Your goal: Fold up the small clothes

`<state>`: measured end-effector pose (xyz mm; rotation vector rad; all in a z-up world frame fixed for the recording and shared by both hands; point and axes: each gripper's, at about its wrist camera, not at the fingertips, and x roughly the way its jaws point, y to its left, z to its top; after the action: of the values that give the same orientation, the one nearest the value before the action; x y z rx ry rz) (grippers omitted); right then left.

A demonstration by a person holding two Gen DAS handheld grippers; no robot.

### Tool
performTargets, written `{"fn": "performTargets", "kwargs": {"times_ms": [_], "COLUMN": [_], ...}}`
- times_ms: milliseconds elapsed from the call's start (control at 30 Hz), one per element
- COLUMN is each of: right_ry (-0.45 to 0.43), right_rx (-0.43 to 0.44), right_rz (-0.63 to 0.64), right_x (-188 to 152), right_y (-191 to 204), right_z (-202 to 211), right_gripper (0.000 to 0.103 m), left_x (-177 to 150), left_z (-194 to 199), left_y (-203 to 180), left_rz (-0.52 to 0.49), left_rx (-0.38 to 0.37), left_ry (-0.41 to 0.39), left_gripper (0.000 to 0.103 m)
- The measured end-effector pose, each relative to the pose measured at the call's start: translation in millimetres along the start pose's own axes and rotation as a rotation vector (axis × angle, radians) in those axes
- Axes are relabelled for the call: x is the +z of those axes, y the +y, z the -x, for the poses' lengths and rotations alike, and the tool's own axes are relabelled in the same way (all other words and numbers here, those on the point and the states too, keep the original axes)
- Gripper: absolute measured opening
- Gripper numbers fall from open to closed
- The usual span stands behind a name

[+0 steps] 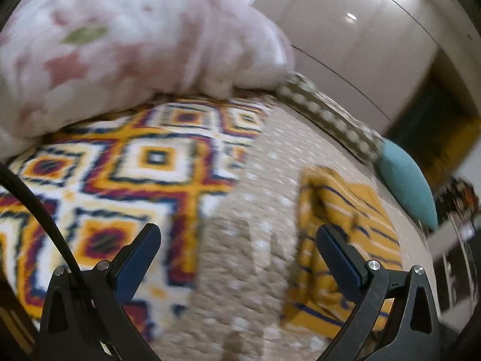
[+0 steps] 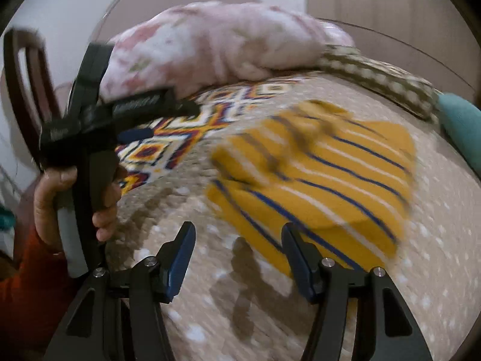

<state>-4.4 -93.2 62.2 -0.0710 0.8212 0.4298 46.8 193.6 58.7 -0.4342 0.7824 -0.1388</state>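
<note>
Both claws stand released and empty: left claw [image 1: 239, 257], right claw [image 2: 237, 251], above the beige dotted bedspread [image 2: 436, 240], near the folded yellow striped garment [image 2: 315, 180].

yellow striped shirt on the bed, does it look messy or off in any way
Somewhat. The yellow striped shirt lies folded on the dotted bedspread, but its far end is bunched and rumpled, not flat, and its edges sit askew. Motion blur hides finer detail. Both the right gripper and the left gripper are open and hold nothing.
</note>
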Motion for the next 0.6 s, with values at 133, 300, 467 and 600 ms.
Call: {"fn": "performTargets", "kwargs": {"times_ms": [133, 300, 467, 600], "right_ry": [-0.059, -0.107, -0.115, -0.081], "right_rx": [-0.087, -0.108, 0.081, 0.355], "right_rz": [-0.132, -0.424, -0.721, -0.833], "right_x": [-10.8, -21.7, -30.2, -24.4], "right_y": [-46.7, -122.7, -188.4, -208.9], "right_z": [27.9, 31.9, 4.6, -52.0], "right_gripper": [0.065, 0.067, 0.071, 0.071], "left_x": [-9.8, -19.7, -23.2, -27.8], "left_z": [-20.5, -62.7, -55.2, -59.0], "left_y": [-32.7, -67.9, -68.1, -58.7], "left_rz": [-0.074, -0.153, -0.154, -0.117], "left_rx": [-0.098, -0.179, -0.144, -0.169], "left_ry": [0.068, 0.252, 0.217, 0.218], "left_gripper": [0.102, 0.023, 0.022, 0.024]}}
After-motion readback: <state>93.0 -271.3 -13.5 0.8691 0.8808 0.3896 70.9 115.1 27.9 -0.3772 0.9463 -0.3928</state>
